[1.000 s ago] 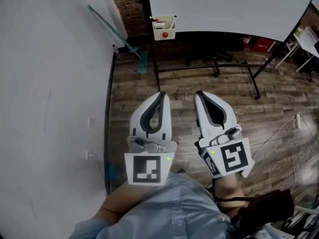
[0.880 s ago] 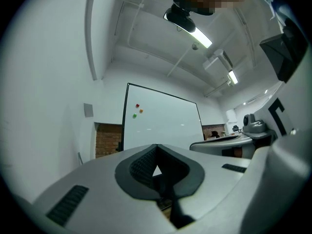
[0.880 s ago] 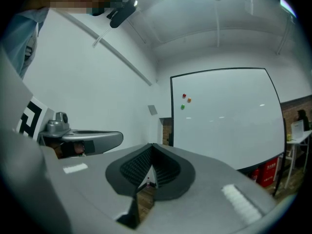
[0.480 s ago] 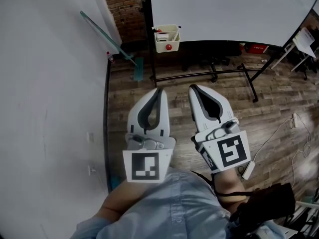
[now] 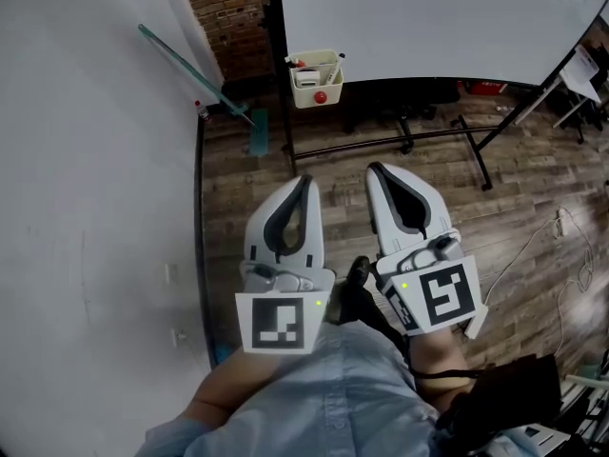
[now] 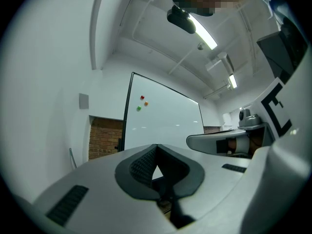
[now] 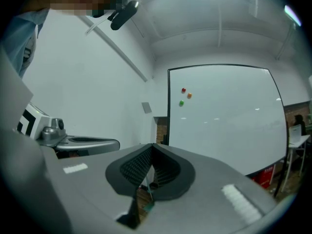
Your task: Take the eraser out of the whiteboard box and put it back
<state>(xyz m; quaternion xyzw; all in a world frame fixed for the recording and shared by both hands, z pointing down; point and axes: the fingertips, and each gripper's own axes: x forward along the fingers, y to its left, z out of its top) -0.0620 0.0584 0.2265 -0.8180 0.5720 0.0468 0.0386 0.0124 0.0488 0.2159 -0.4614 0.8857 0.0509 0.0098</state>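
Person has walked nearer the box (image 5: 315, 82) (shoe (image 5: 357, 276) now btwn grippers), L gripper (image 5: 306, 178) & R gripper (image 5: 377, 172) jaws pressed together, empty, so approach only, eraser untouched.

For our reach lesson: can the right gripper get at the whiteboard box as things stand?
Probably not yet: the right gripper, shut, is well short of the whiteboard box. Only wooden floor lies between; nothing blocks it.

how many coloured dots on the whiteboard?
3, clustered upper left on the whiteboard: red dot highest, orange dot just lower right, green dot lowest. Its lower left is hidden, so more are possible.
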